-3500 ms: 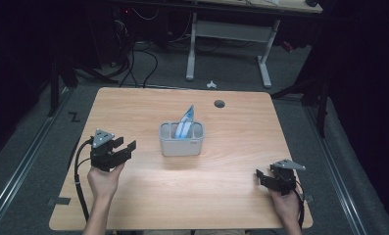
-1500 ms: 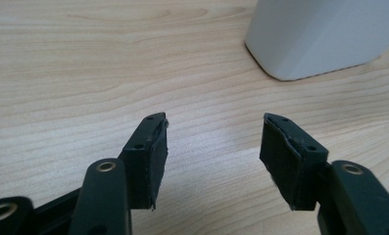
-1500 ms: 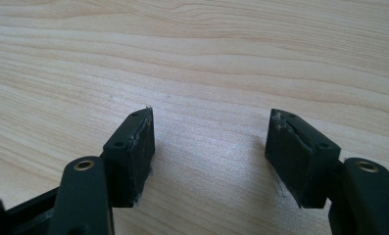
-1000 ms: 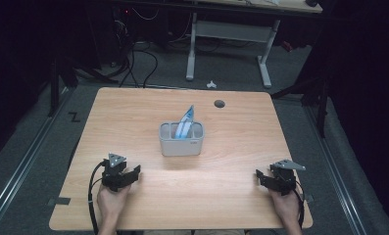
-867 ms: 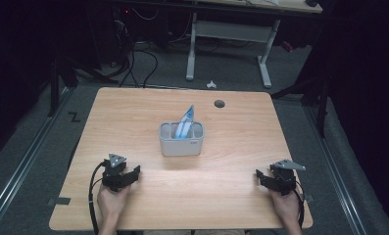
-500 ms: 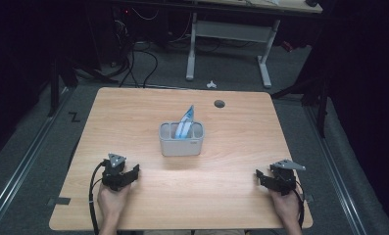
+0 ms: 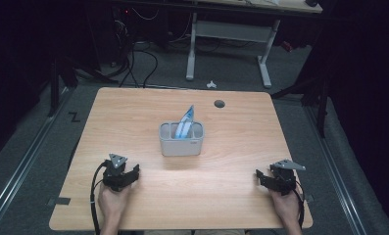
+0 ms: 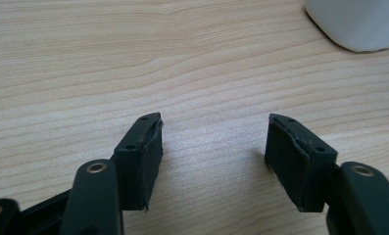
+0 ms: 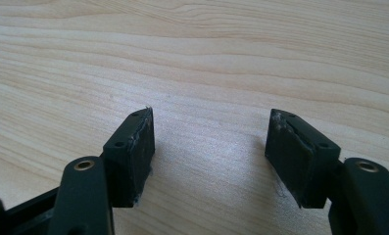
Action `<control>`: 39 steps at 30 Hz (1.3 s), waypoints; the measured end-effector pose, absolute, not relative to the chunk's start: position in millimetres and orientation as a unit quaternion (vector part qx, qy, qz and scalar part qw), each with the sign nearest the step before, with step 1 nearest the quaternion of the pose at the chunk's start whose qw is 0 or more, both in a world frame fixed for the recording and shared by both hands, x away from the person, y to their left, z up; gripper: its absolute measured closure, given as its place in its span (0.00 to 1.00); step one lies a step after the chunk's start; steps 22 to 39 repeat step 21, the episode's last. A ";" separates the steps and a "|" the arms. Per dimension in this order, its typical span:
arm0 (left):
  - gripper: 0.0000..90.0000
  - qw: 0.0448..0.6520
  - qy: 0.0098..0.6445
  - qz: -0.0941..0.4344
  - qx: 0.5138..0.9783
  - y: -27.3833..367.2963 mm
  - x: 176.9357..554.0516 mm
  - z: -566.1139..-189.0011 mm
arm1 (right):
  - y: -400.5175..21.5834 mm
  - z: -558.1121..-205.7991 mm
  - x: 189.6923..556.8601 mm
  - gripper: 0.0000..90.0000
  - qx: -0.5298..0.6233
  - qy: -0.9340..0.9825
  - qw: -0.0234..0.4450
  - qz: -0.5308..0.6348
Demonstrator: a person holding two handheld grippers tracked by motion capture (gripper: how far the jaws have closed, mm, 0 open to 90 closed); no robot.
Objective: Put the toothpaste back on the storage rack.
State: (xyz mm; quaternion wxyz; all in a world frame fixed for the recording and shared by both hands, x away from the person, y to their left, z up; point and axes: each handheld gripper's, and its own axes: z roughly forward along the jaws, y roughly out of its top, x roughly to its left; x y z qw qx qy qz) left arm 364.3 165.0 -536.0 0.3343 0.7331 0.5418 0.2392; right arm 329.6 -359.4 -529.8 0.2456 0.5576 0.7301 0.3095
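A grey bin (image 7: 181, 143) stands at the middle of the wooden table (image 7: 133, 112), with a blue and white packet (image 7: 185, 123) sticking up out of it. My left gripper (image 7: 132, 172) rests low on the table at the front left, open, nothing between its jaws. In the left gripper view the left gripper (image 8: 214, 125) has only bare wood in the gap between its jaws, and the bin's white corner (image 8: 358, 24) sits at the upper right. My right gripper (image 7: 259, 177) rests at the front right, open. Wood alone lies between the wide-set jaws of the right gripper (image 9: 209, 117).
A round cable hole (image 7: 219, 104) is near the table's far edge. Beyond the table stand a white desk frame (image 7: 229, 39) and cables on the dark floor. Black tape marks the floor (image 7: 74, 116) at the left. Hands hold both grippers near the front edge.
The left gripper came back from the table's middle left to the front left over the last seconds and has held still since. The right gripper has not moved.
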 end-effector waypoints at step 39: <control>0.37 0.333 0.542 0.237 0.734 163.7 364.0 -536.3 | -359.3 -529.8 329.6 0.40 0.557 0.730 0.245 0.310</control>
